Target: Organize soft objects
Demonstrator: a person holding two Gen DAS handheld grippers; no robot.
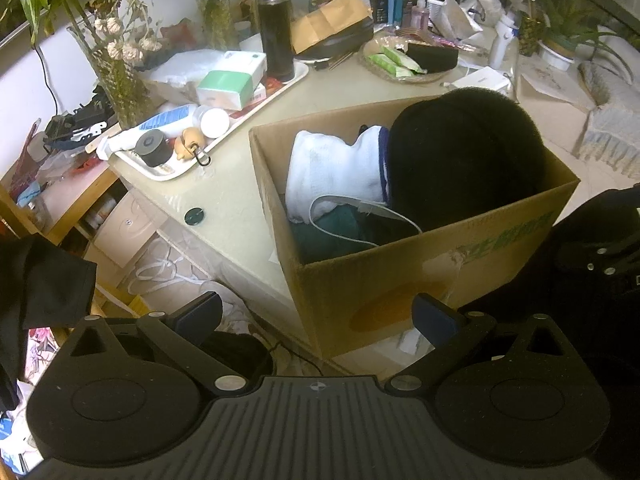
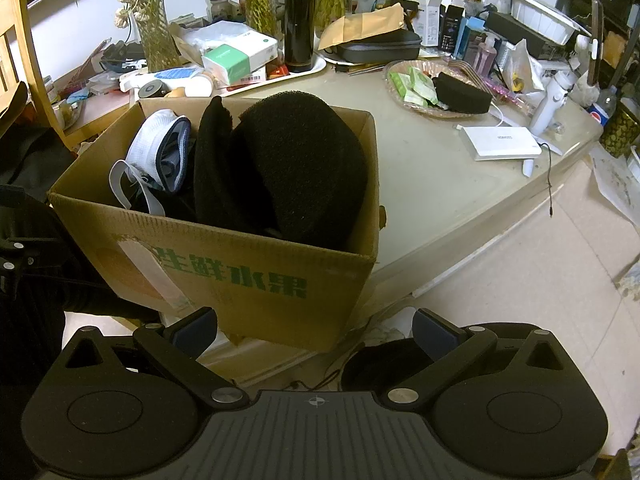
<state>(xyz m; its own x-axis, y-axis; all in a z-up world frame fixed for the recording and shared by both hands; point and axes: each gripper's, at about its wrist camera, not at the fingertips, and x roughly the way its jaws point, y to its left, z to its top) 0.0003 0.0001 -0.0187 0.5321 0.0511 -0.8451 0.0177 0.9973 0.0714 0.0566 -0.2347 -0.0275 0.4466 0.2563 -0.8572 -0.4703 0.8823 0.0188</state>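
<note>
A cardboard box (image 1: 420,276) (image 2: 248,276) with green print stands at the table's near edge. Inside lie a large black foam pad (image 1: 468,160) (image 2: 304,168), a white cloth item with a blue edge (image 1: 336,168) (image 2: 158,144), a white strap (image 1: 360,220) (image 2: 132,188) and something dark green (image 1: 332,232). Another black foam piece (image 2: 460,94) (image 1: 434,56) rests in a woven dish at the back. My left gripper (image 1: 318,316) is open, held low in front of the box. My right gripper (image 2: 316,328) is open too, before the box's printed side. Both hold nothing.
A white tray (image 1: 172,172) with bottles, tissue boxes and a black flask (image 2: 299,20) crowds the table's back left. Vases of plants (image 1: 116,72) stand behind. A white flat box (image 2: 500,142) and cable lie right. A wooden chair (image 2: 20,60) stands at the left. Cables and clutter cover the floor.
</note>
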